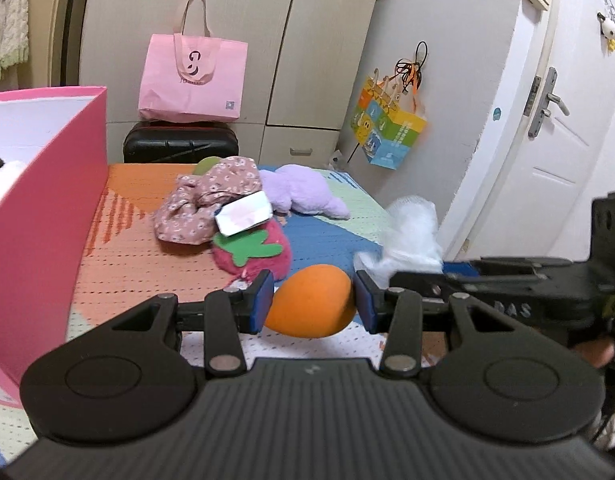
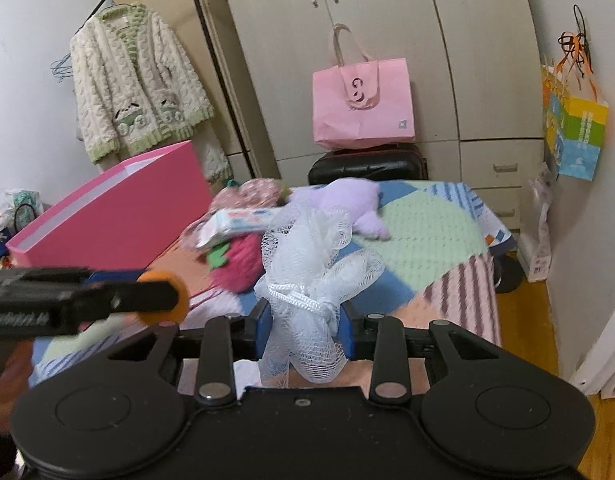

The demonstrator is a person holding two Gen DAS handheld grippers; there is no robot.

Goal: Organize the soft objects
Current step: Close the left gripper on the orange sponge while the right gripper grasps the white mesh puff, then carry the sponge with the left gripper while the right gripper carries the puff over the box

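Left hand-held gripper closed partway on an orange sponge, blue pads pressed to both its sides, raised over the bed. Right hand-held gripper clamped on a white mesh puff, netting bunched between the pads and spilling above and below them.

Seen only from the left wrist: a door to the right, a small panda charm high on it, and the inside of the pink box to the left, with a white plush in it, only partly in view. The puff and the right gripper's black body just right of the left pads.

Seen only from the right wrist: a cream cardigan hanging far left, wood floor to the right, and the box from outside, contents hidden by its wall. The sponge and the left gripper's body close on the left.

In both, ahead of the pads on the bed: a red strawberry plush, a white tissue pack on top of it, floral cloth left of that, a purple plush beyond. Farther ahead, a pink tote on a black case against the wardrobe. A colourful paper bag hanging to the right.
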